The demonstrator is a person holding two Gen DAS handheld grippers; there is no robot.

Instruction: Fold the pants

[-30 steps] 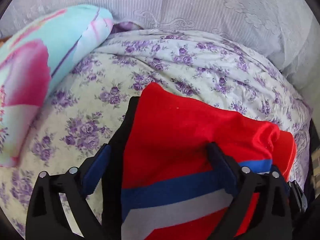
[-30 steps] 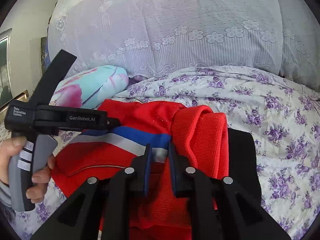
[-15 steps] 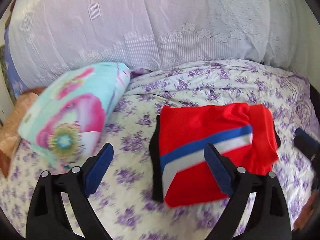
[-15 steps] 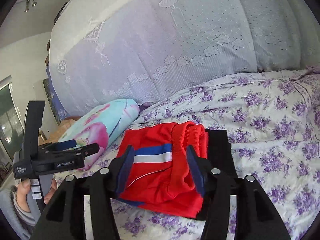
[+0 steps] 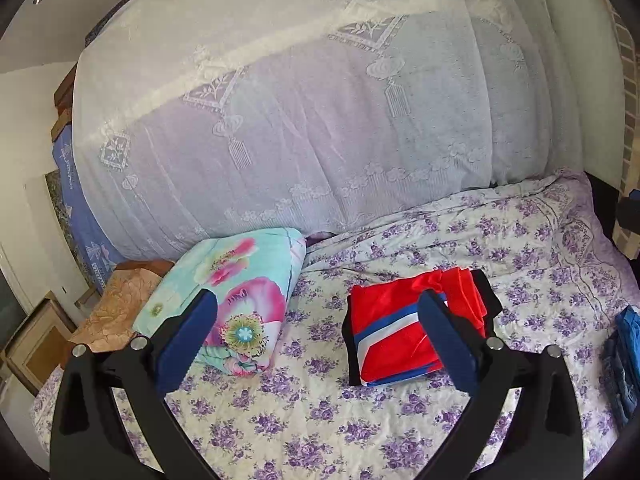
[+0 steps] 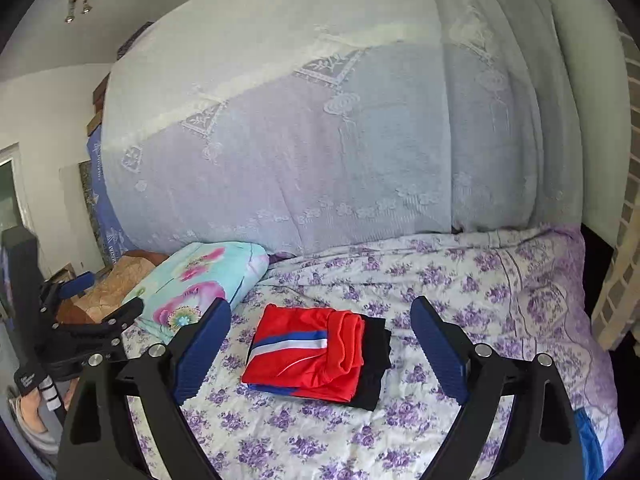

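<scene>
Both grippers are hovering with jaws spread wide, holding nothing. The left gripper is sitting above the bedspread, and the right gripper is framing one folded pair of red pants lying between and beyond its blue pads, not touching them. The pants are resting on one folded black garment showing along their right edge. One floral pillow is lying to the left, well apart. Bare bedspread is surrounding the stack, with blue cloth at the right edge.
</scene>
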